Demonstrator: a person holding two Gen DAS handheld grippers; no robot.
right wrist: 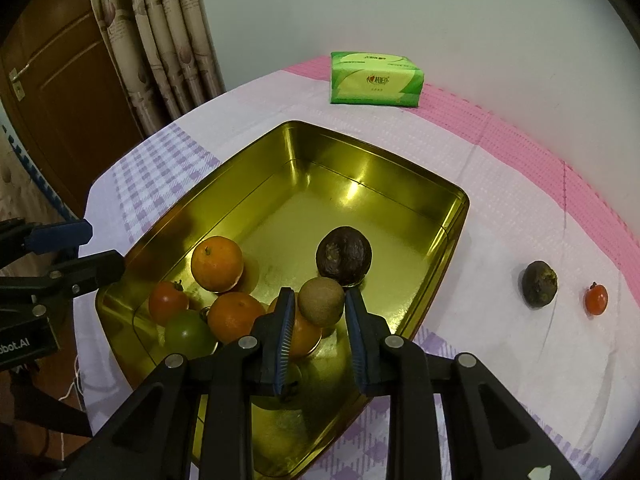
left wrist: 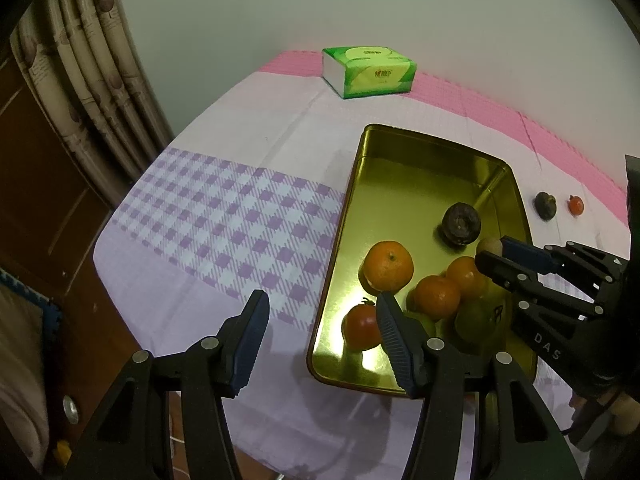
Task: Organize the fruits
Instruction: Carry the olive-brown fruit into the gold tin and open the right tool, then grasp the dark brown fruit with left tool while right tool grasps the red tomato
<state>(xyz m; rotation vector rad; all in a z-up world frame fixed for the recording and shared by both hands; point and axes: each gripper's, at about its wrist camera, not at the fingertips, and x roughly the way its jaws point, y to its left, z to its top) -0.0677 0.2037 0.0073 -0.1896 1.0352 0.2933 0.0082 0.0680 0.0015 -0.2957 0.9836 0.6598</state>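
The right tongs [right wrist: 318, 312] pinch a small brown fruit [right wrist: 321, 301] over the gold tin [right wrist: 456, 216], nearly shut on it. The left tongs [left wrist: 320, 320] hang part open and hold nothing, at the tin's near edge. Under the tongs lie oranges [right wrist: 217, 263], tomatoes [right wrist: 168, 302] and a dark fruit [right wrist: 344, 255]. Out on the worktop [right wrist: 500, 220], far right of the tongs, another dark fruit [right wrist: 539, 283] and a little tomato [right wrist: 596, 299] wait.
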